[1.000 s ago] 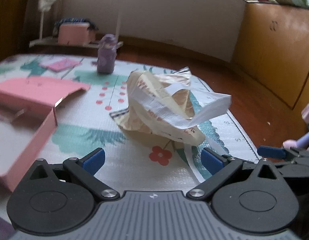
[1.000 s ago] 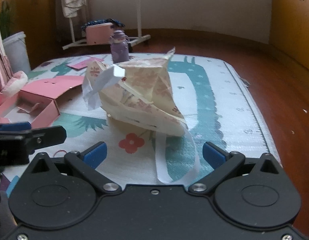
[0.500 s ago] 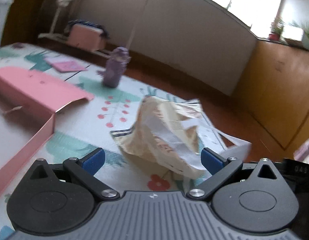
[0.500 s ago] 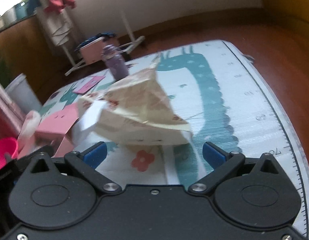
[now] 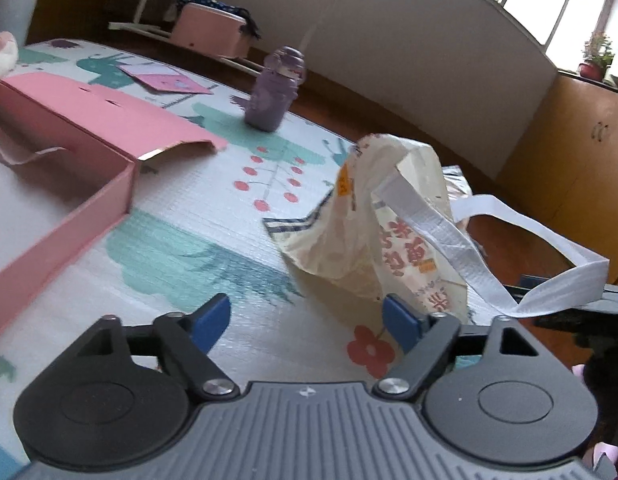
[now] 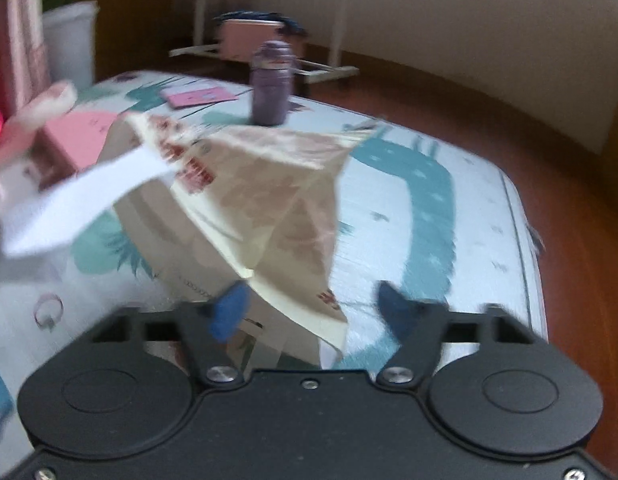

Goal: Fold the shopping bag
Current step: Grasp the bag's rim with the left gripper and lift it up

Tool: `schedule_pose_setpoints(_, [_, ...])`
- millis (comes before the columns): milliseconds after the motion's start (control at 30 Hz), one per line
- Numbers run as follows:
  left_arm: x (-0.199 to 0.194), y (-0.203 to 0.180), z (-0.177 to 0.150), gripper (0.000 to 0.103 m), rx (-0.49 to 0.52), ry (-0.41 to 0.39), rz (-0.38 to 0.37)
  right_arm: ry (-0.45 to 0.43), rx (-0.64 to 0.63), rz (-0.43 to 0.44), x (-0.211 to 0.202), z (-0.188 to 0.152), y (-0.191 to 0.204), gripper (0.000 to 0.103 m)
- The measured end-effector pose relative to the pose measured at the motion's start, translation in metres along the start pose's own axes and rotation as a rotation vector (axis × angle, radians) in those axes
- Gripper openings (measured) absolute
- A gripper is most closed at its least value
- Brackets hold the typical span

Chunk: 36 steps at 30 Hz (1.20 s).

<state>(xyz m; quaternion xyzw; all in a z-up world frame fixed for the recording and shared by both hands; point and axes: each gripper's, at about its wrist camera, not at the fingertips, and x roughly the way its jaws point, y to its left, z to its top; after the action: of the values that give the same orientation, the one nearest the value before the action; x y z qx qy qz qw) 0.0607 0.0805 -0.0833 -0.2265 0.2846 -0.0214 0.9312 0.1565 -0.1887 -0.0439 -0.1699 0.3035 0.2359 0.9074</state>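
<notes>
Nearest me, my left gripper point(image 5: 305, 320) has its blue-tipped jaws spread wide with nothing between them, above a patterned play mat point(image 5: 197, 216). My right gripper point(image 6: 315, 310) is also spread apart; a corner of the shopping bag point(image 6: 269, 200) hangs between its blurred jaws, and I cannot tell whether either touches it. The cream bag, printed with red characters, sits crumpled and partly upright on the mat just ahead of both grippers. Its white handle point(image 5: 509, 248) loops out to my right. To the left lies an open pink cardboard box point(image 5: 69, 152). Farther back a purple bottle point(image 5: 275, 90) stands upright on the mat, with a pink card point(image 5: 165, 80) lying flat nearby.
</notes>
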Motion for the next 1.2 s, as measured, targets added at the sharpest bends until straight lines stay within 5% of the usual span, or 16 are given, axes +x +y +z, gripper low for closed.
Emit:
schedule_pose_setpoints(233, [0.029,-0.006,-0.006,0.076,-0.029,-0.014,-0.078,-0.139,-0.231,0.006,-0.004,0.000,0.031,0.054])
schedule_pose_setpoints(500, [0.057,-0.007,-0.014,0.069,-0.128,-0.030,-0.140,-0.151,-0.394,-0.043,0.033,-0.007,0.047,0.034])
schedule_pose_setpoints(667, [0.070,-0.012,-0.015,0.067,-0.164,-0.066,-0.156,-0.185,-0.375,-0.072,0.048,-0.005,0.039,0.030])
schedule_pose_setpoints(800, [0.078,-0.016,-0.015,0.067,-0.208,-0.095,-0.155,-0.166,-0.305,-0.036,0.057,-0.004,0.025,0.007])
schedule_pose_setpoints(1000, [0.089,-0.023,-0.012,0.067,-0.284,-0.153,-0.143,-0.191,-0.207,0.037,0.047,-0.002,0.007,0.006])
schedule_pose_setpoints(1200, [0.116,-0.021,0.003,0.065,-0.371,-0.150,-0.056,-0.212,-0.159,0.095,0.036,-0.009,-0.003,0.005])
